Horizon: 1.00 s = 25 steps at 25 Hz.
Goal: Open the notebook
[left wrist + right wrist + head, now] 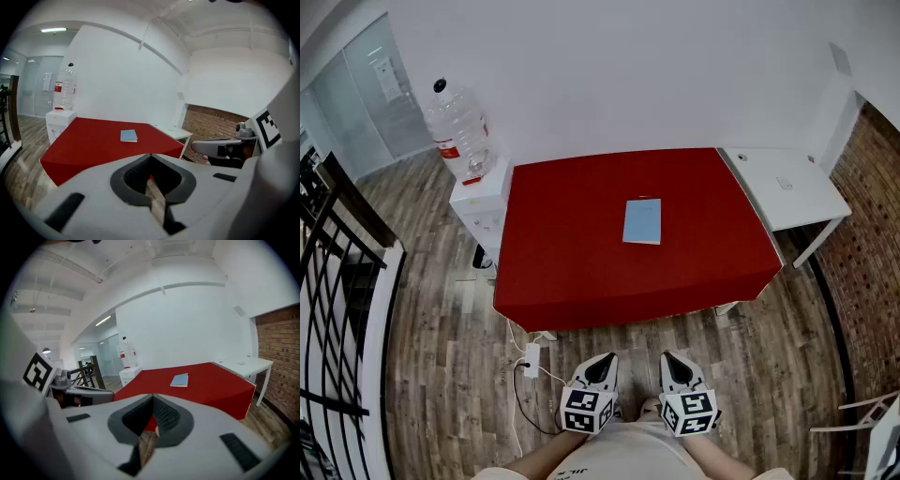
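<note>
A closed light-blue notebook [642, 221] lies flat near the middle of the red table [572, 262], slightly right of centre. It also shows far ahead in the left gripper view as the notebook [129, 135] and in the right gripper view as the notebook [180, 379]. Both grippers hang low in front of the person, well short of the table's near edge. My left gripper [605, 360] and right gripper [669, 358] are side by side, each shut with nothing between the jaws. The left gripper [150, 156] and right gripper [152, 397] point toward the table.
A large water bottle [457, 131] stands on a white cabinet [478, 202] at the table's left. A white side table [787, 187] adjoins the right end, by a brick wall. A black railing [328, 244] runs at left. A power strip [532, 359] and cable lie on the wood floor.
</note>
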Tool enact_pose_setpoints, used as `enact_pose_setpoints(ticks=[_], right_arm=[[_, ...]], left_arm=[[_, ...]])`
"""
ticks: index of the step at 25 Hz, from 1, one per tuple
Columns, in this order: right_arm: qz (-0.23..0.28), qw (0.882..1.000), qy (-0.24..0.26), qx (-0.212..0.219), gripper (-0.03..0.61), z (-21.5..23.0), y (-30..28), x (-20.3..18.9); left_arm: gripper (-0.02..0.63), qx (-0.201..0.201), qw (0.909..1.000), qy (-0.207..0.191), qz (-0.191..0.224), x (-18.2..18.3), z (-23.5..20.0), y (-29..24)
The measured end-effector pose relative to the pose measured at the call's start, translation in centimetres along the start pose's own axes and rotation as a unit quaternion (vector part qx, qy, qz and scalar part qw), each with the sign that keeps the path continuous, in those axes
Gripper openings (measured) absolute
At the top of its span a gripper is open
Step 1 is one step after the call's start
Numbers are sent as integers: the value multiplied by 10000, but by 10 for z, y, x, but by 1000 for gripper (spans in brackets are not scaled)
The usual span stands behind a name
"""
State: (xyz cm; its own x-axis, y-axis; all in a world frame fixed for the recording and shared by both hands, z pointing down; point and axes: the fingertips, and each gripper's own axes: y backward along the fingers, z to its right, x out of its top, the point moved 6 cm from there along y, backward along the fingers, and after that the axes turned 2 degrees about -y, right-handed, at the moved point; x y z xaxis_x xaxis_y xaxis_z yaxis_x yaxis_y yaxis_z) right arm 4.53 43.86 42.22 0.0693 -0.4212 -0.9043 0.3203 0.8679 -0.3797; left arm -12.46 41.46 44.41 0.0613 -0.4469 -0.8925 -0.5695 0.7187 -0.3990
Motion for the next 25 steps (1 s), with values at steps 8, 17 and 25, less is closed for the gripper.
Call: enact_pose_setpoints(ticks=[8,17,25], right_arm=[[-12,9999,-43,-121,6,-11,-18,1],[-86,9998,-180,-83,6,28,-84,16],[-27,9998,-174,32,6,103,-167,74]], left_arm=[[6,-76,9999,37,68,6,-24,-4],[6,-55,10000,21,-7,27,-48,-70],[6,135,9999,14,51,84,-73,-169]])
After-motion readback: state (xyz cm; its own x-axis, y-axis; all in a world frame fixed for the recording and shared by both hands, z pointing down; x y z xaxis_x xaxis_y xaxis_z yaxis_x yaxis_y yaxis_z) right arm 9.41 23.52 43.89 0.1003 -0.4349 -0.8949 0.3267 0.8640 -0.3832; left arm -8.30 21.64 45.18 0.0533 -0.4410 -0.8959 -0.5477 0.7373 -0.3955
